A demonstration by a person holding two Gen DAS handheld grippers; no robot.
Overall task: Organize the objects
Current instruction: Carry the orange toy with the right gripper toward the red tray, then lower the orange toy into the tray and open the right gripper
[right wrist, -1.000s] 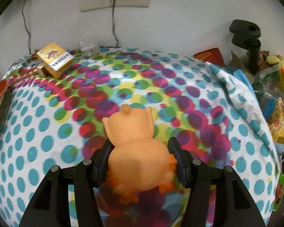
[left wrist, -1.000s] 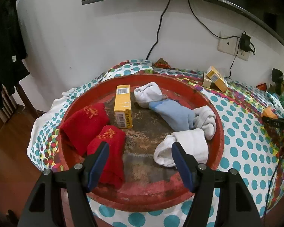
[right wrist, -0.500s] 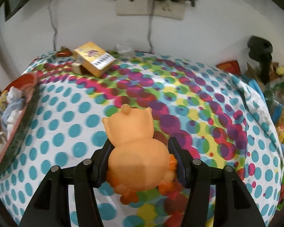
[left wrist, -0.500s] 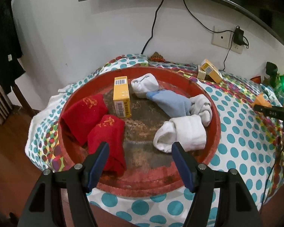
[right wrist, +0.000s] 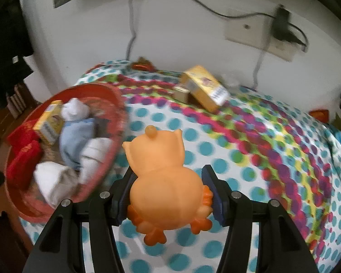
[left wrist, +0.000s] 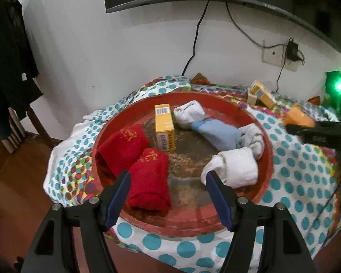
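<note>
The red tray (left wrist: 184, 224) already held two red rolled socks, a yellow box (left wrist: 164, 127), and white and blue socks. The right hand-held gripper (right wrist: 169, 192) pinched the orange toy owl (right wrist: 163, 170), held above the dotted table just right of the tray, not yet in it. Another yellow box (right wrist: 204, 89) lay beyond the tray. The left hand-held gripper (left wrist: 168, 185) hung spread and empty over the tray's near rim.

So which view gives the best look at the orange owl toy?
The right wrist view. The orange owl toy fills the middle of the frame, sharp and seen from behind, clamped between the right gripper pads. The left wrist view shows only a small blurred orange patch at the right edge, above the dark gripper body.
</note>
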